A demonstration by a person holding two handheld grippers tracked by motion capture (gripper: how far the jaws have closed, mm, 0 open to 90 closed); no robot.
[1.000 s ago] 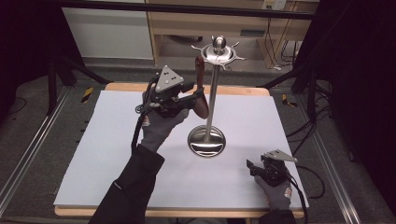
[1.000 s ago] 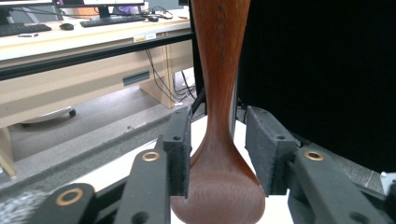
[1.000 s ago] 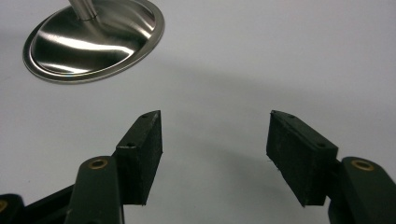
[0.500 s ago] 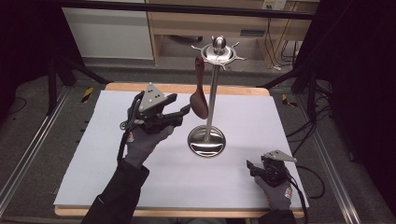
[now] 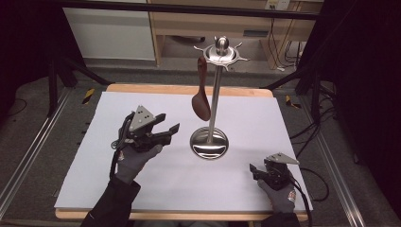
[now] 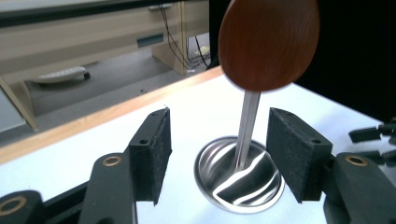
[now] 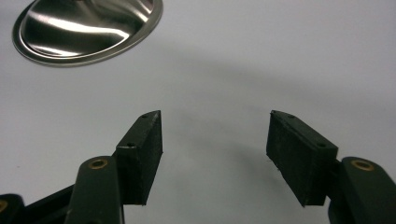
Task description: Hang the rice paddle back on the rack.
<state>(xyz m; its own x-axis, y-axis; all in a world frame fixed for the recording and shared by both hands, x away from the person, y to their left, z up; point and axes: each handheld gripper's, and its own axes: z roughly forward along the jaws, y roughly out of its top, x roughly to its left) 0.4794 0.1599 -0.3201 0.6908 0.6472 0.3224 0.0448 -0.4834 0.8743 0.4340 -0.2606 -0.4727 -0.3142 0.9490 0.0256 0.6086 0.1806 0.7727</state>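
The wide table (image 5: 118, 142) under its pale grey sheet is bare around both hands, its wooden far edge beyond the stand and its near edge just behind the right hand, so there is plenty of room to draw back on either side. The tall polished steel utensil stand (image 5: 213, 109), with its round dished base and pronged crown, rises ahead of the left gripper (image 5: 163, 134) and well apart from the right gripper (image 5: 253, 171). The dark brown wooden spoon (image 5: 201, 97) hangs from a prong, bowl downward, clear of the table. I judge the hanging done and only a retreat left. In the left gripper view the spoon bowl (image 6: 269, 42) floats above and beyond the fingers (image 6: 152, 156), which have just been opening and stand wide with nothing between them. The right fingers (image 7: 140, 154) are parted too and empty, low over the sheet.
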